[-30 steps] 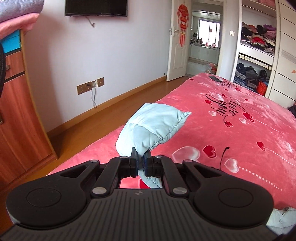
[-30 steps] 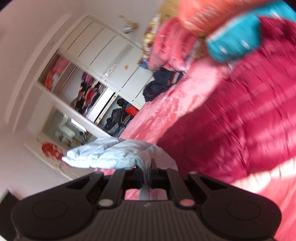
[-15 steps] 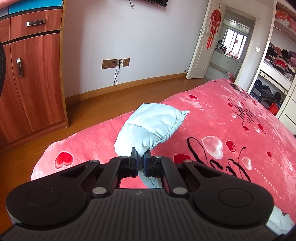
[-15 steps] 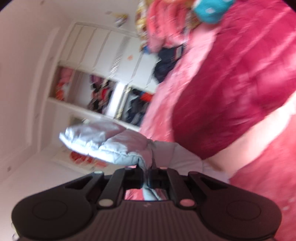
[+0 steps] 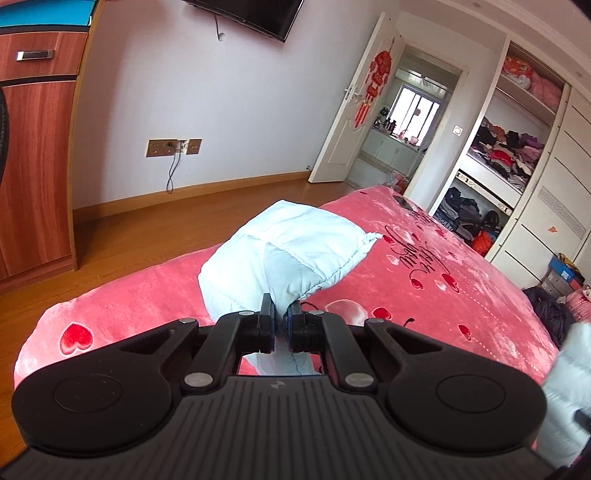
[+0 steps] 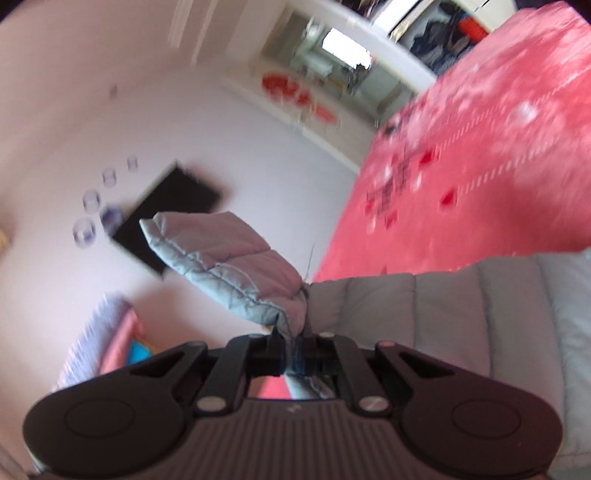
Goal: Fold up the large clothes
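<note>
In the left wrist view, a fold of the pale blue padded jacket is pinched between the closed jaws of the left gripper, with a puffy cuff-like end standing up just beyond the fingers and a short tail hanging below them. The garment is held clear of the pink heart-print bedspread, which lies below and stretches away to the far right toward the open wardrobe; this lifted hold is judged to be chosen so that the fabric can hang or be carried freely before it is laid down for a fold. More of the same pale padding is seen at the near right edge, which suggests that the jacket spans across toward the other hand. The wooden floor and a wall-mounted television are seen on the far left side. In the right wrist view, which is blurred and strongly tilted, another stitched edge of the jacket is clamped in the closed right gripper, and the quilted body of the garment is spread to the near right, over the bedspread. Whether that body rests on the bed or hangs above it cannot be told. With two separate edges gripped, the jacket is judged to be held stretched between the hands, so that it may be laid flat or doubled over.
</note>
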Available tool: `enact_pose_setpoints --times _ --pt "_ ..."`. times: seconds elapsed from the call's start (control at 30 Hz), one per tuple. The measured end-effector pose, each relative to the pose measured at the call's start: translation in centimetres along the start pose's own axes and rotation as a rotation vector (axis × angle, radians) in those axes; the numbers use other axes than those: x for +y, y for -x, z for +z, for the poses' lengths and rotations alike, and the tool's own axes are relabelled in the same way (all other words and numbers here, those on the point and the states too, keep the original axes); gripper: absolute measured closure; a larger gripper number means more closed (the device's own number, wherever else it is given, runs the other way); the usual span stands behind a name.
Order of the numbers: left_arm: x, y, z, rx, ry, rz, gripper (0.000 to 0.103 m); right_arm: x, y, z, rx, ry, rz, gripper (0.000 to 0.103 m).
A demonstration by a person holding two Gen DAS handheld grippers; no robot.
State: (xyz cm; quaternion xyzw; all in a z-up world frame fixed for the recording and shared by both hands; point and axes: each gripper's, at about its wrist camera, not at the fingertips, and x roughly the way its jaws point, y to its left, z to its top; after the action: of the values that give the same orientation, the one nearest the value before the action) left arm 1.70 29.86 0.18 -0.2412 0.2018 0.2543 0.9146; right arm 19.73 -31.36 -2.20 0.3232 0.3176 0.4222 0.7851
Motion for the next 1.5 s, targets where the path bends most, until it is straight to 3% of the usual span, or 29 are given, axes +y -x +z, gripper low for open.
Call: enact_pose_setpoints --times 0.13,0.27,0.5,0.6,0.63,0.67,0.77,1.0,1.27,1.37,1.5 --pt "-0.8 -0.5 0.0 0.001 -0.025 -0.050 0.097 -1.0 -5.0 -5.9 0.162 0.120 -0.107 0.100" --pt "-1.9 -0.8 -0.3 -0.003 -0.053 -0.110 0.097 -2.4 -7.2 -10.8 0.270 0.225 -0.216 0.097" --pt "-5.5 -1.5 -1.4 0.009 -0.130 -0.228 0.097 -3.5 -8.4 -12.7 0.284 0.303 -0.267 0.087" --pt "-7.2 -1.5 -2.2 0.035 -0.169 -0.287 0.097 -3.2 -8.2 -12.6 0.283 0.312 -0.256 0.074" --pt "-7.9 -1.5 -2.5 0.041 -0.182 -0.305 0.097 -3.2 -8.3 -12.2 0.277 0.315 -0.257 0.063" --pt "-8.7 -1.3 -2.8 0.047 -0.197 -0.326 0.097 -3.1 -8.1 -12.0 0.266 0.318 -0.257 0.047" --pt "-10.8 -1.2 -4.0 0.074 -0.231 -0.384 0.097 -2.3 -6.8 -11.7 0.228 0.333 -0.240 0.016" --pt "-14.6 -1.4 -6.9 0.162 -0.297 -0.481 0.097 -2.1 -1.1 -10.6 0.150 0.282 -0.207 0.009" --pt "-18.5 -1.7 -11.5 0.252 -0.357 -0.565 0.097 -6.9 9.9 -6.6 -0.108 0.174 -0.368 0.007" --pt "-19.8 -2.1 -12.9 0.283 -0.357 -0.595 0.097 -8.8 12.9 -4.9 -0.221 0.132 -0.442 0.007" --pt "-21.4 -2.3 -15.3 0.321 -0.375 -0.613 0.097 -10.5 15.3 -3.8 -0.304 0.113 -0.501 0.007"
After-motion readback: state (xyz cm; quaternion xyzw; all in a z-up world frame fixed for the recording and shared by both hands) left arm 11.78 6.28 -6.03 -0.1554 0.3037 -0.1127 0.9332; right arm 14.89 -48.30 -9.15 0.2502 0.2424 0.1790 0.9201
